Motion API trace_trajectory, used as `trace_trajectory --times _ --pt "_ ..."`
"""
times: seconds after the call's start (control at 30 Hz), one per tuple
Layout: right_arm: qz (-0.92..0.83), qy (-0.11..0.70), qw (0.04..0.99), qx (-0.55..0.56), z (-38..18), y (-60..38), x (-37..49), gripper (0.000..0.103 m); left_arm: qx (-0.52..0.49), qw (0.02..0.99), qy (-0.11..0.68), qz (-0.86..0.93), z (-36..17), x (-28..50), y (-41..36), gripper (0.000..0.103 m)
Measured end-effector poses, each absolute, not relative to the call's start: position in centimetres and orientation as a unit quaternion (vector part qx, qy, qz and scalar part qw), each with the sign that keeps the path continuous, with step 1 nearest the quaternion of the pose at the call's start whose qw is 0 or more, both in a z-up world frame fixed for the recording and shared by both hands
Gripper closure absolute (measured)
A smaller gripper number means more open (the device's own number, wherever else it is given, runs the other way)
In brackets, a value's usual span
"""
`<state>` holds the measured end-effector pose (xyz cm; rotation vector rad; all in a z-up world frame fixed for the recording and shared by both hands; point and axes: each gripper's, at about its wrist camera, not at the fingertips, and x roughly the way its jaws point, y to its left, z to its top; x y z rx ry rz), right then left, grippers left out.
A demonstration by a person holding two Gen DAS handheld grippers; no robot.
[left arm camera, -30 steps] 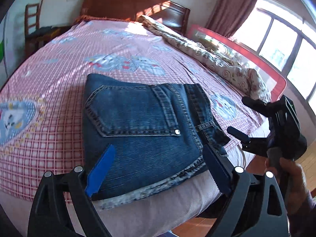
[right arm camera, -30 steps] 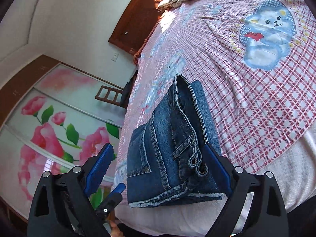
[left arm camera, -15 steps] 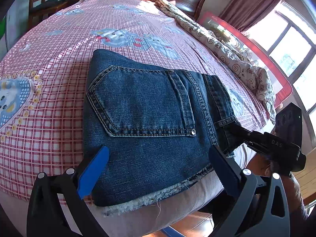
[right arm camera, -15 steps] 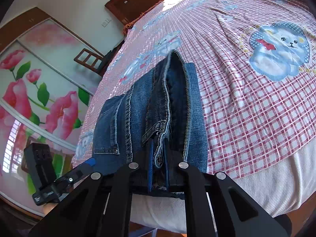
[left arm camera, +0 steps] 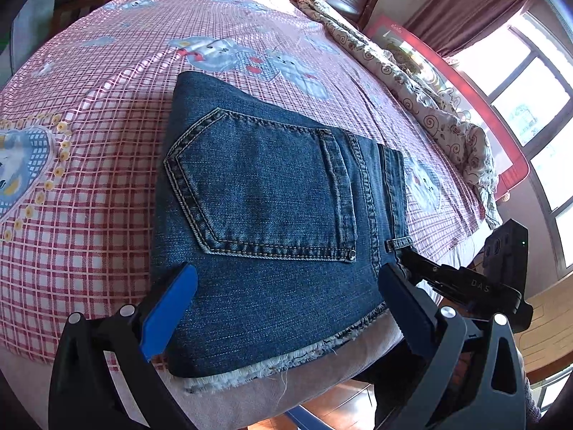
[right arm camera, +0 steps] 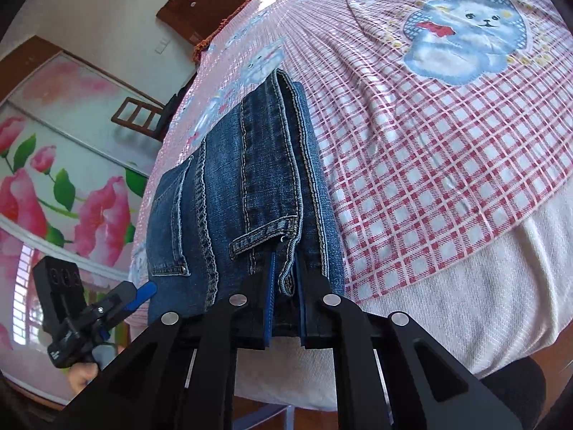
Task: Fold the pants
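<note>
The blue jeans (left arm camera: 272, 215) lie folded in a compact stack at the near edge of the bed, back pocket up, frayed hem toward me. My left gripper (left arm camera: 286, 297) is open, its blue pads straddling the stack's near edge just above the denim. My right gripper (right arm camera: 286, 286) is shut on the waistband end of the jeans (right arm camera: 250, 193) at the stack's right side; it also shows in the left wrist view (left arm camera: 408, 261). The left gripper shows in the right wrist view (right arm camera: 143, 292) at the stack's far corner.
The bed has a pink checked sheet (left arm camera: 89, 193) with cartoon bears. A rolled floral quilt (left arm camera: 412, 82) lies along the far right side by a red bed rail (left arm camera: 501, 150). A wooden headboard (right arm camera: 222, 3), a chair (right arm camera: 139, 118) and a flowered wardrobe (right arm camera: 53, 193) stand beyond.
My right gripper went from open beside the stack to shut on the waistband end. My left gripper moved closer over the near edge, still open.
</note>
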<state>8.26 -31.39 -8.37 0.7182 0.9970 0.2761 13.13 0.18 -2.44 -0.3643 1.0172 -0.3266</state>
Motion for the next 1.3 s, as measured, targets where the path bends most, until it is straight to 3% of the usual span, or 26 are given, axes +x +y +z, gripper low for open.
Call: trace_trajectory --times 0.23,0.37,0.4,0.47,0.53,0.9,0.97,1.1,1.17,1.2,1.3 --pt "0.04 0.436 0.825 0.357 -5.4 -33.7 5.8 0.094 -0.137 0.852 0.489 -0.127 -2.6 13.7 -1.3 0.002" --pt "0.066 0.436 0.833 0.334 -3.4 -32.6 8.6 0.094 -0.15 0.852 0.486 -0.128 -2.8 14.0 -1.1 0.002" --pt "0.082 0.437 0.836 0.322 -2.8 -31.4 9.6 0.091 -0.15 0.852 0.485 -0.129 -2.8 13.9 -1.1 0.002" --pt "0.114 0.438 0.844 0.288 -1.6 -28.6 11.8 0.074 -0.148 0.852 0.485 -0.129 -2.8 13.9 -1.2 0.002" --pt "0.145 0.437 0.851 0.251 -0.8 -25.5 13.8 0.07 -0.145 0.854 0.484 -0.127 -2.9 13.6 -0.9 0.002" --pt "0.156 0.505 0.819 0.222 -5.5 -19.3 21.7 0.071 -0.144 0.855 0.48 -0.133 -3.1 13.4 -0.9 0.002" --pt "0.15 0.507 0.821 0.217 -6.4 -19.4 22.0 0.083 -0.146 0.854 0.481 -0.134 -3.2 13.4 -0.7 0.002" --pt "0.152 0.507 0.812 0.245 -6.2 -20.2 21.6 0.082 -0.159 0.852 0.476 -0.15 -2.7 13.3 0.1 0.002" --pt "0.158 0.494 0.811 0.272 -5.2 -21.5 20.5 0.06 -0.194 0.847 0.465 -0.17 -2.3 13.2 1.8 0.002" --pt "0.168 0.48 0.812 0.287 -4.7 -22.4 19.6 0.054 -0.212 0.846 0.457 -0.176 -2.2 13.2 2.8 0.002" --pt "0.185 0.451 0.815 0.315 -3.7 -25.4 16.9 0.051 -0.269 0.844 0.418 -0.201 -1.6 13.4 6.6 0.002"
